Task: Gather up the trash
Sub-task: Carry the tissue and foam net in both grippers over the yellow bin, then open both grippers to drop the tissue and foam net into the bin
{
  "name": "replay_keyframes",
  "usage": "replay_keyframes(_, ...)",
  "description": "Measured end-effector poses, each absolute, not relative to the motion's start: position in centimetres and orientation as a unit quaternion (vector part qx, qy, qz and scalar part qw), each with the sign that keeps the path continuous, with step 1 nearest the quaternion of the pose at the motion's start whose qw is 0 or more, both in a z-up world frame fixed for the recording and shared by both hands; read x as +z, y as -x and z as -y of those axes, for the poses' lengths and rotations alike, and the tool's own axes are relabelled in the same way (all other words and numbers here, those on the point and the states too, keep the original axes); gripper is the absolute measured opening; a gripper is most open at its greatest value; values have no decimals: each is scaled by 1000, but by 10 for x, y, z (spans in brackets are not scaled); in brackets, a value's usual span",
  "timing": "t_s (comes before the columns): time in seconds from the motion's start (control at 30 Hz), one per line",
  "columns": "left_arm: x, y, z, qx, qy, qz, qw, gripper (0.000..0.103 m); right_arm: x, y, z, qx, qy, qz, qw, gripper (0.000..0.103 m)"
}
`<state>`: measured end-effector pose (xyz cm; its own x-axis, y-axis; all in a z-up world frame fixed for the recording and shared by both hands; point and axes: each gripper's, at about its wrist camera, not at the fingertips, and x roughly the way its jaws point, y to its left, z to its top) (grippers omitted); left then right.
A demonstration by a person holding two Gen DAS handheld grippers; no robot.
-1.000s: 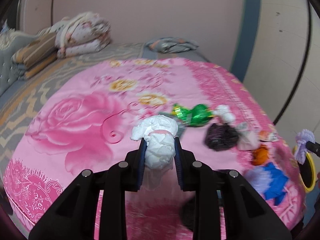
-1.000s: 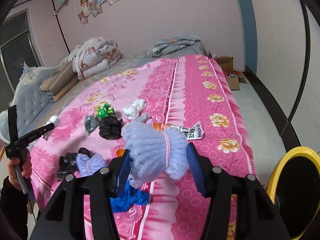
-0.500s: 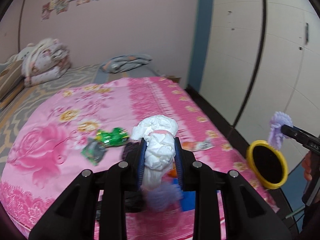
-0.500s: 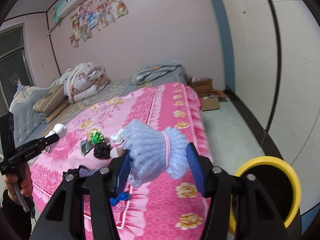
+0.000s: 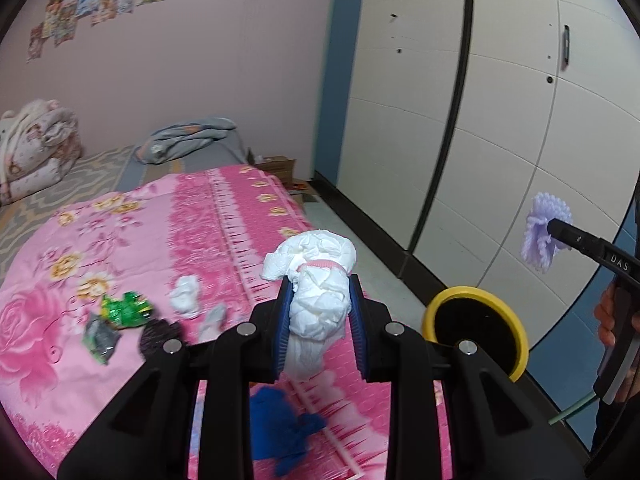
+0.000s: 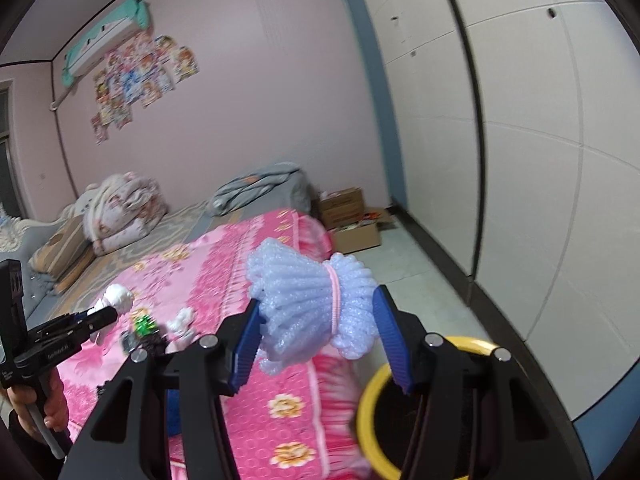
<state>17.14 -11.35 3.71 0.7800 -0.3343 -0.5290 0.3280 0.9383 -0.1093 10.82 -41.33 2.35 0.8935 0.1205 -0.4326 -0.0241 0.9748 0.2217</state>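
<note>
A pink floral bedspread (image 5: 120, 240) fills the bed, with a yellow-rimmed round black bin (image 5: 476, 330) on the floor beside it. The left gripper (image 5: 318, 320) pinches a crumpled white tissue bundle (image 5: 316, 280) over the bed's edge. The right gripper (image 6: 320, 344) clamps a lilac foam-net wad (image 6: 308, 308) near the bin. A green foil wrapper (image 5: 126, 310) lies on the bedspread.

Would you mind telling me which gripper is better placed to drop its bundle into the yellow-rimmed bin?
Right: its gripper, holding the lilac foam-wrap bundle, hangs nearly over the yellow-rimmed bin. The left gripper remains over the pink bedspread.
</note>
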Motion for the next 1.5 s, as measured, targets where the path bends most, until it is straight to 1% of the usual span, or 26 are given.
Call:
replay_keyframes(0.37,35,-209,208,-235,-12,-296,926,25,38,-114,477,-44,-122,-213,968,51)
replay_keyframes(0.6,25,-224,272,-272,-27,-307,912,25,30,-126,511,-81,-138,-219,963,51)
replay_keyframes(0.77,5,-231,315,-289,-42,-320,901,25,8,-129,531,-116,-148,-227,956,51)
replay_keyframes(0.93,-31,-241,347,-305,-47,-353,883,25,-20,-135,545,-128,-161,-252,946,51)
replay_keyframes(1.17,-77,-250,367,-316,-40,-393,862,26,-55,-146,558,-148,-173,-282,932,52)
replay_keyframes(1.27,-88,-250,371,-323,-35,-399,857,27,-62,-148,560,-159,-170,-286,930,53)
replay_keyframes(1.37,-92,-249,375,-327,-40,-399,856,30,-65,-149,562,-163,-170,-284,929,55)
replay_keyframes(1.47,-93,-246,377,-329,-40,-398,856,35,-66,-148,564,-173,-172,-281,928,56)
replay_keyframes(1.5,-93,-246,376,-331,-37,-398,855,39,-66,-148,565,-176,-172,-280,928,58)
